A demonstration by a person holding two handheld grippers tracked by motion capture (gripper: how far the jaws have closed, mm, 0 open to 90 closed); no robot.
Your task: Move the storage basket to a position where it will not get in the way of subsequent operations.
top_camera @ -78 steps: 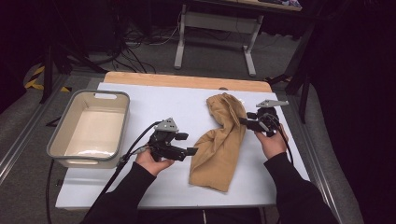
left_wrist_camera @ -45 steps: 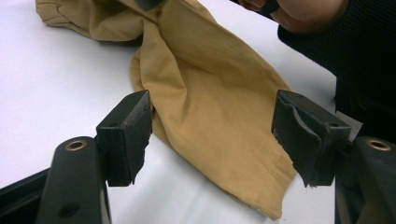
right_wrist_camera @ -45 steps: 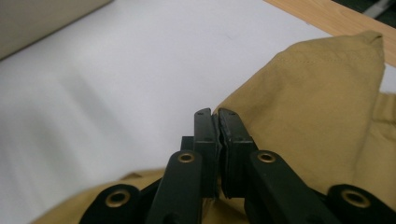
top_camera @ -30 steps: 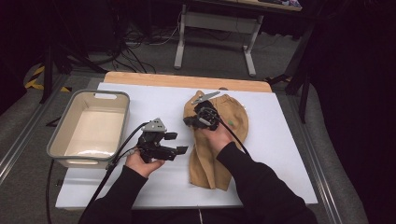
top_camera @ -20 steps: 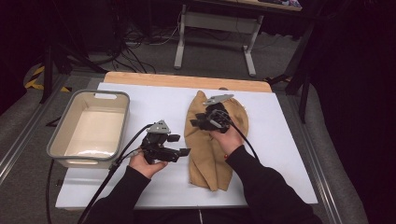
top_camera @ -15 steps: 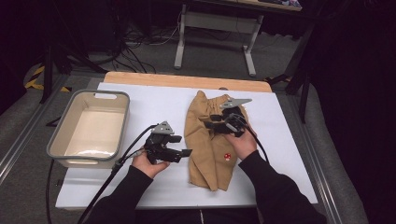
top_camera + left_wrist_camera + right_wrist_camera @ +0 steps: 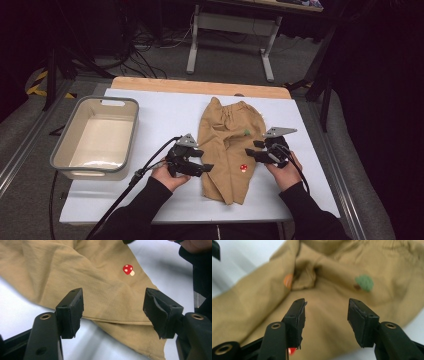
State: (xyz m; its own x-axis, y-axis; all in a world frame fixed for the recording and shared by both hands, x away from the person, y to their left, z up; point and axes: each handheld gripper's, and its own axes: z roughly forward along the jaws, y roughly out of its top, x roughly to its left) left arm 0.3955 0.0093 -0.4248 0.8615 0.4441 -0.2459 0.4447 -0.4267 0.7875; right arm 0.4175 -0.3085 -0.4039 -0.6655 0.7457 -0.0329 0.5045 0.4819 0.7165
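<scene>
A: One pair of tan trousers point(image 7: 227, 145) lay lengthwise on the white bench point(image 7: 165, 112), folded leg over leg, waistband at the far end and hems toward the person. A little red mushroom patch point(image 7: 243, 168) showed on the near leg and a green tree patch point(image 7: 364, 283) farther up.

B: And the tools?

A: Two of them, one on each side of the trousers. The left tool point(image 7: 202, 167) sat just beside the trousers' left edge, jaws apart and empty, aimed at the lower leg; in the left gripper view the cloth ran between the pads point(image 7: 72, 307) but nothing pressed on it. The right tool point(image 7: 250, 152) stood at the trousers' right edge, its jaws having just been opening, and no cloth was caught between them.

B: So which step was that?

A: I'd call it the pause between folds. The lengthwise fold looked done, the right tool had let go, and both were lining up for the next grab.

B: What would that next move want?

A: My guess: each tool pinches a hem corner through both layers, then lifts the legs toward the waistband in one even sweep. Catch only the top layer and the fold opens up.

B: Anything else on the bench?

A: One grey tub point(image 7: 95, 137), empty, well to the left of the trousers. Beyond the trousers' waistband, one strip of bare wood point(image 7: 200, 86) edged the bench.
</scene>
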